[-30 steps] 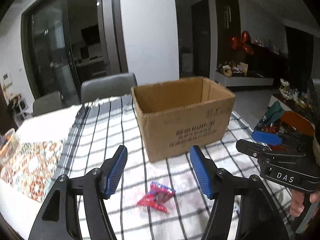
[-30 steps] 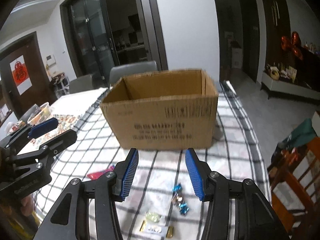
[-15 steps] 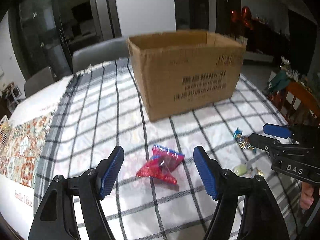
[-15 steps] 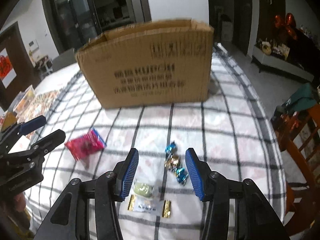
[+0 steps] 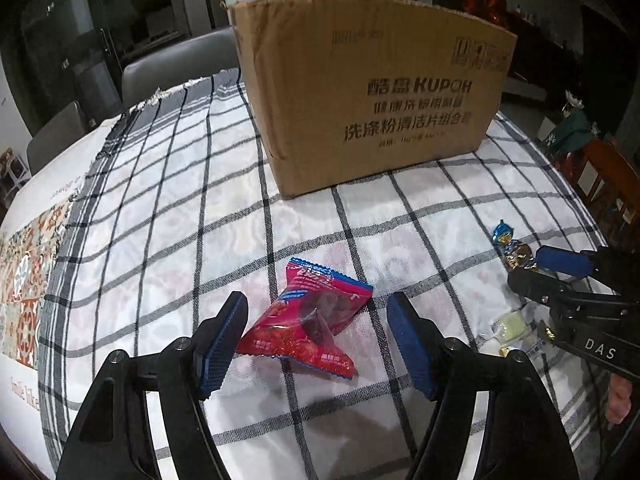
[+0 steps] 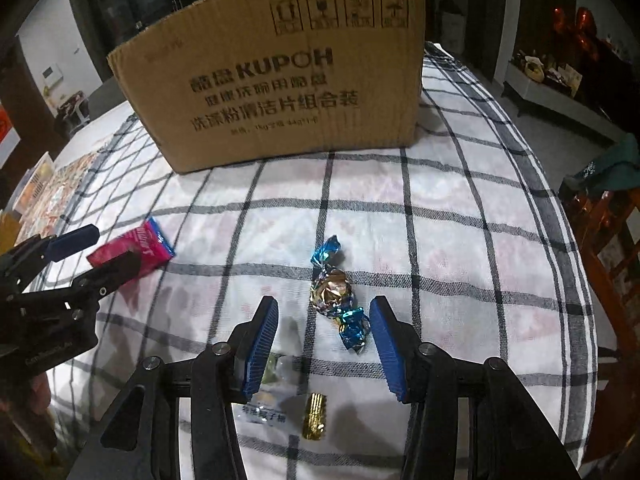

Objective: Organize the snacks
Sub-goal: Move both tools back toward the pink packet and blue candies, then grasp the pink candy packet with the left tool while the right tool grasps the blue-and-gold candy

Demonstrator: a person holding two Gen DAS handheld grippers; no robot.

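Checked cloth [image 5: 168, 216] covers the worktop in a dim dining room. Red snack packet [image 5: 308, 318] lies flat on the cloth, between the spread blue pads of the left tongs [image 5: 316, 342], which are agape and not touching it. Foil-wrapped candy with blue twisted ends [image 6: 335, 292] lies on the cloth just ahead of and partly between the right tongs [image 6: 324, 346], also agape, holding nothing. Pale green candy in clear wrap [image 6: 276, 366] sits under the right tongs' left pad; a gold-ended wrapper [image 6: 314, 420] lies beside it. Brown cardboard box [image 6: 276, 92], printed KUPOH, stands upright behind the snacks. Grey chairs [image 5: 176, 68] stand beyond the worktop.
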